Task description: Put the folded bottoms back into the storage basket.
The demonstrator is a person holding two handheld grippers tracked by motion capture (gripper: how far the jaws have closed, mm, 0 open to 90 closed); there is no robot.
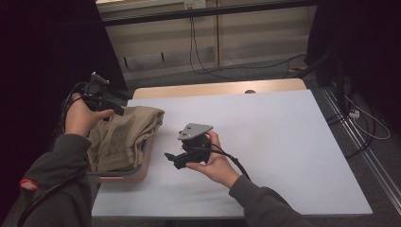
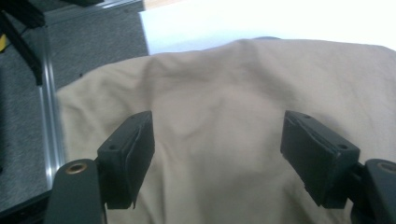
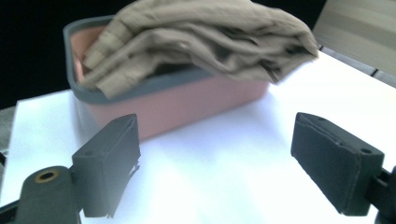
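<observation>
Your left gripper [image 1: 113, 111] sits at the left edge of the table, directly over the tan folded garment [image 1: 124, 137]; in the left gripper view its jaws stand spread, with the cloth [image 2: 224, 135] lying under the gap and neither pad pressing on it. The garment rests in a pink bin with a grey rim [image 1: 142, 166] at the near left corner of the white table [image 1: 283, 142]; the cloth is heaped above the rim and drapes over the bin's far edge toward the table centre. In the right gripper view the bin [image 3: 187, 105] faces you with the garment [image 3: 196, 37] piled on top; one fold hangs over the rim on the right of that view, apparently just short of the white surface, though the shadow there makes contact hard to confirm. Your right gripper [image 1: 170, 159] is held just right of the bin, near it but apart, its jaws pointing toward the bin; the jaws are spread wide, with bare table [image 3: 210, 177] between them and nothing pinched. Both of your sleeves enter from the bottom of the high view.
</observation>
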